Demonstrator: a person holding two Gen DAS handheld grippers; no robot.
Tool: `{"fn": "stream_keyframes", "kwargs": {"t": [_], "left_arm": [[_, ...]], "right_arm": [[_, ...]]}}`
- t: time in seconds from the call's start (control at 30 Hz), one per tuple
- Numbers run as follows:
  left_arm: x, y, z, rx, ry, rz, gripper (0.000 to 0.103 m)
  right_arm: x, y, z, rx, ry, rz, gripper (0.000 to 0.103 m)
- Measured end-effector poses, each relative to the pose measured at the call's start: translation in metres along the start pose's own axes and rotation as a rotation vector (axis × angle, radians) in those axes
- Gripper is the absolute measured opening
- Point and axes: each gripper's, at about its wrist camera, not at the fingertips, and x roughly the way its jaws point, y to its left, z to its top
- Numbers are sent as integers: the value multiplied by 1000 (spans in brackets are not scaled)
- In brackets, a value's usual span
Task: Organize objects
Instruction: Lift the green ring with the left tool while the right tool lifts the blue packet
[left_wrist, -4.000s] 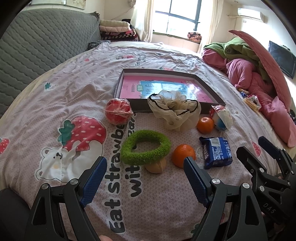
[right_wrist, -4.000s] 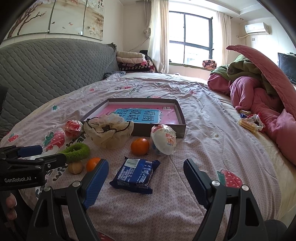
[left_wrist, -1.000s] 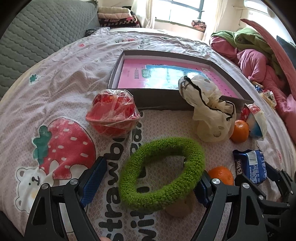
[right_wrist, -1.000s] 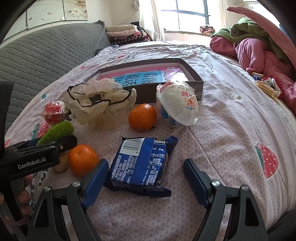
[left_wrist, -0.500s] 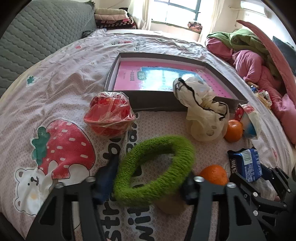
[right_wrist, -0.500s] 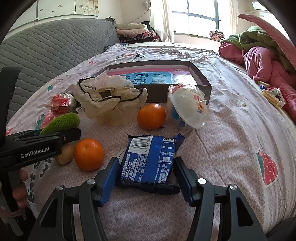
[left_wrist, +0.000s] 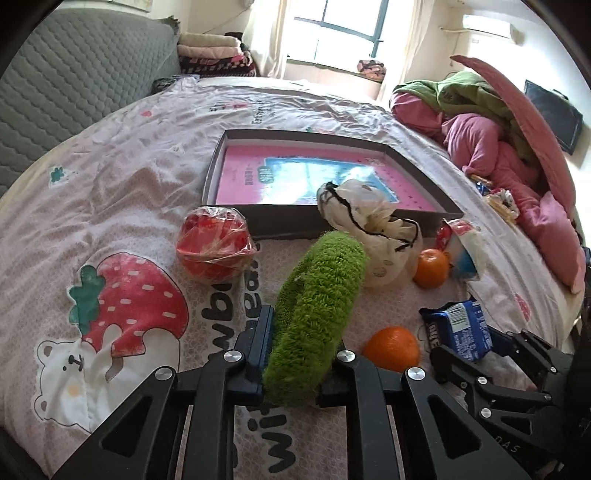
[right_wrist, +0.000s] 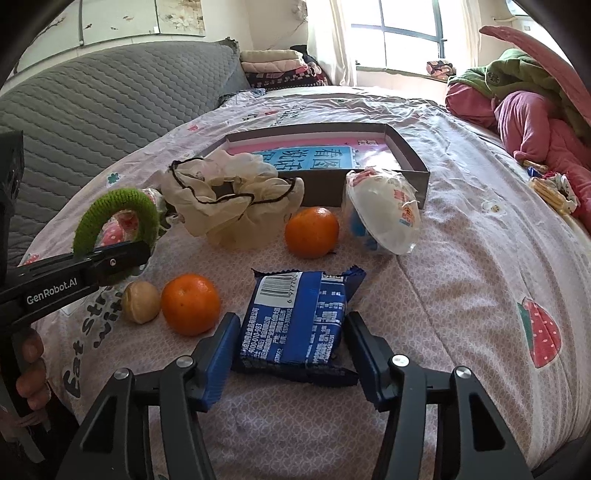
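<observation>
Left gripper (left_wrist: 295, 350): jaws closed tight on the green ring (left_wrist: 317, 314), which stands on edge, lifted off the bedsheet (left_wrist: 110, 184)
Right gripper (right_wrist: 291, 354): jaws have just been closing, now narrow, pads against both sides of the blue snack packet (right_wrist: 299, 325), which lies flat on the sheet
Near left of packet: an orange (right_wrist: 191, 303) with a small tan nut (right_wrist: 140, 302) just beside it
Middle: second orange (right_wrist: 312, 232), touching or just beside a white wrapped bowl (right_wrist: 384, 214) on its right; crumpled cream bag (right_wrist: 229, 199) on its left
Left side: red wrapped ball (left_wrist: 216, 243), near the box
Far: shallow grey box (left_wrist: 236, 155) with a pink and blue bottom, nothing in it yet
</observation>
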Motion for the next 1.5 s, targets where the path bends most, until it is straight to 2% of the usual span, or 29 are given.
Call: {"fn": "stream_keyframes", "kwargs": {"t": [0.3,0.63,0.8,1.0,1.5], "left_arm": [[-9,-7,-4,20,-16,1,17],[-12,-12,-8,39,-11,-13,17],[-14,-12,-8,36,-17,-16,17],[-20,-12,-6,35,-43,-21,17],[-37,-16,-3,61,-118,-12,17]], "right_arm": [[-6,2,-1,-10,-17,23,55],[4,16,-2,-134,27,-72,53],[2,-1,0,-46,29,9,52],[-6,3,-1,-47,-1,45,52],[-36,14,13,-120,-158,16,52]]}}
